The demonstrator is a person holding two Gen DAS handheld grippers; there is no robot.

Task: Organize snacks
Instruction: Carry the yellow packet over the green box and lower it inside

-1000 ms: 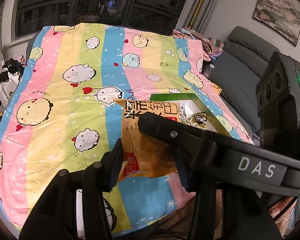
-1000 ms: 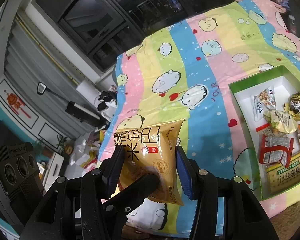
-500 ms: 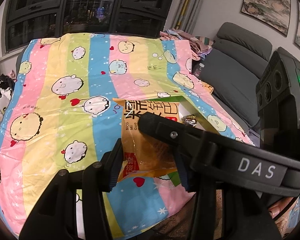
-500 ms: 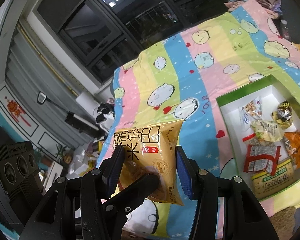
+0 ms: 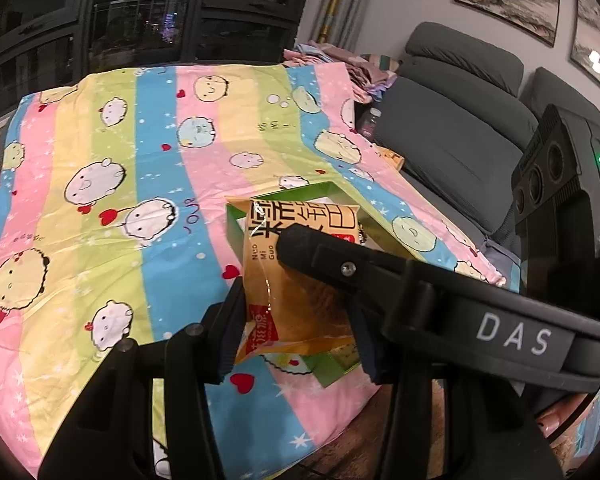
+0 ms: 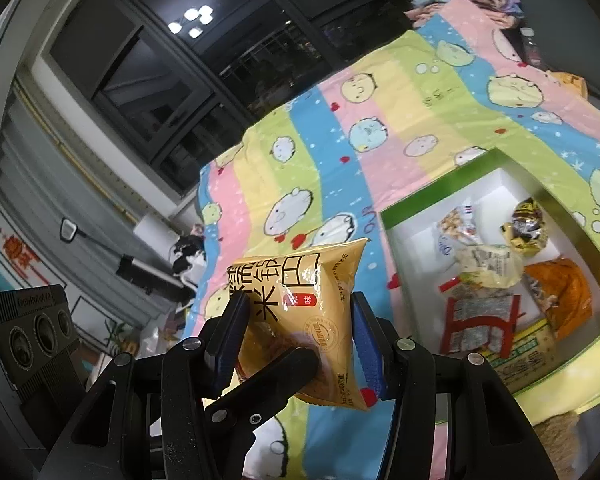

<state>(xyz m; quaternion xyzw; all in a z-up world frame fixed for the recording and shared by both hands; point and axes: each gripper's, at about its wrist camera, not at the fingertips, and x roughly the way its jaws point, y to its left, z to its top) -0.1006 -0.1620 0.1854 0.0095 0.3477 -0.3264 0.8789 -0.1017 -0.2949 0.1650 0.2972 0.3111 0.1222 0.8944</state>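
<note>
Right wrist view: orange snack bag (image 6: 300, 304) pinched between both grippers' closed jaws.

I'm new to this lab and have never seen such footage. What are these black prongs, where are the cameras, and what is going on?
There is no robot. A person holds two hand grippers, each with a fisheye camera looking along its two jaws. One picture looks out from the left gripper, the other from the right gripper. Each shows its own black jaws at the bottom, and the black bar crossing in front is the other gripper. Both appear to pinch the same orange snack bag, held in the air. Below is a striped cartoon blanket. On it lies a green box with several packaged snacks inside. A grey sofa stands beside it.
</note>
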